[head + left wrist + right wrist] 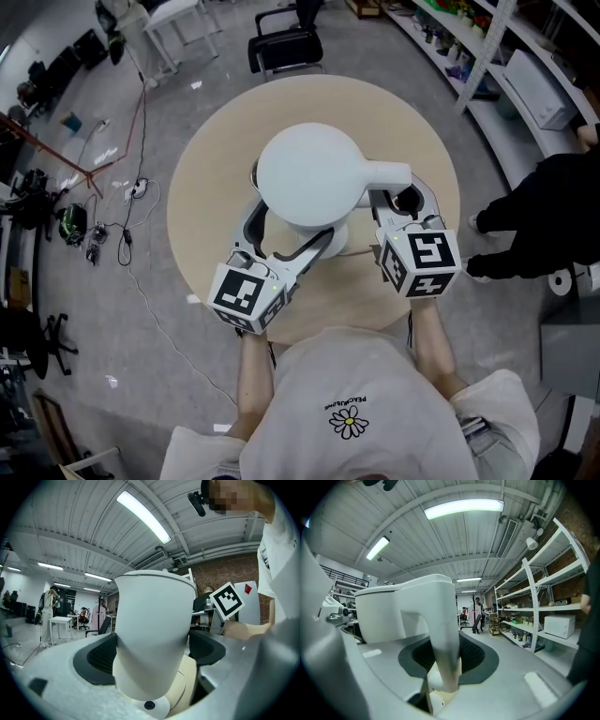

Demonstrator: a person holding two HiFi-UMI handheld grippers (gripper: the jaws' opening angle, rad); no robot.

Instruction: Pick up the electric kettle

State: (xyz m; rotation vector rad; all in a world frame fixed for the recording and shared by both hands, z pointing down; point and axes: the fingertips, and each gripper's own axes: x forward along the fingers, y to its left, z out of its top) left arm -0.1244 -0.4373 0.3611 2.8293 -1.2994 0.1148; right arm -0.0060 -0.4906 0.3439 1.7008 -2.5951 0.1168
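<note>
The left claw clamps the electric kettle low down, while the right claw grips its handle.

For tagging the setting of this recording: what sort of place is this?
Probably a lab or workshop-style office: stocked metal shelving along one wall, an office chair, and cables trailing across the grey floor.

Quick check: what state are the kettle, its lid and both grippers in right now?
Kettle: upright, held between both grippers.
Lid: shut.
Left gripper: shut on the kettle's body.
Right gripper: shut on the handle.
</note>
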